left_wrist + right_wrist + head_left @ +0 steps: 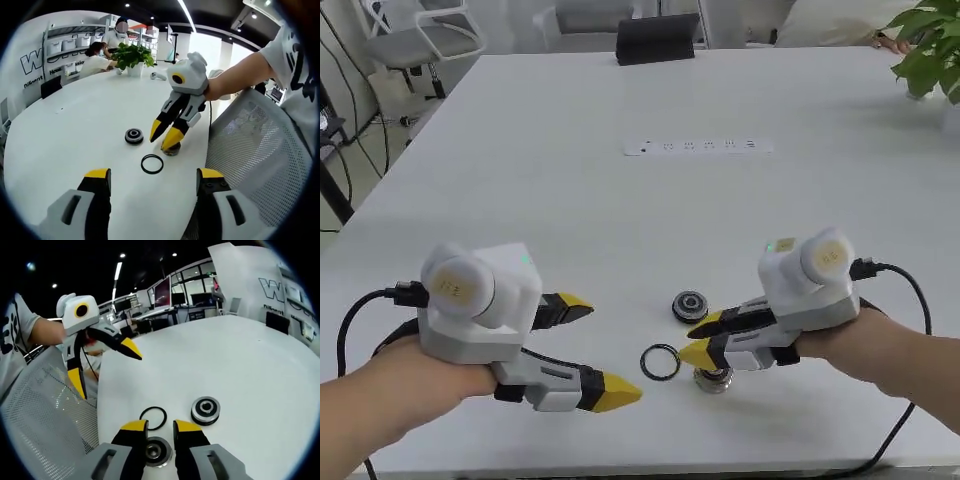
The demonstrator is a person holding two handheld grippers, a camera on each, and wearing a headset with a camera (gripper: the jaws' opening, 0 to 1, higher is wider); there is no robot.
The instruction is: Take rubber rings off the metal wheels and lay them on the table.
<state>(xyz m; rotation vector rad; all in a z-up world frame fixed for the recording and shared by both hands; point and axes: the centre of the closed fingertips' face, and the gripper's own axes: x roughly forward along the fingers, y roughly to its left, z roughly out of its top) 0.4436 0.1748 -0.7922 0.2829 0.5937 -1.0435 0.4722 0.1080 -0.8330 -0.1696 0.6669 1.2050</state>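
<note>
While the left gripper [595,348] hung wide open over the desk [620,220] and the right gripper [700,338] hovered with narrow jaws just above the near metal wheel [713,381], one black rubber ring [660,362] lay flat beside that wheel, its axis pointing straight up. The far metal wheel [690,305] also lay flat and looked dark-rimmed, so probably ringed. Such a ring should be light, soft and stretchy, best pinched at its outer edge and peeled upward.

The left gripper [603,349] and right gripper [690,342] have white-grey housings and black fingers [555,310] tipped yellow. Black cables [882,266] trail from both. The T-shirt [285,45] is white with dark print.
</note>
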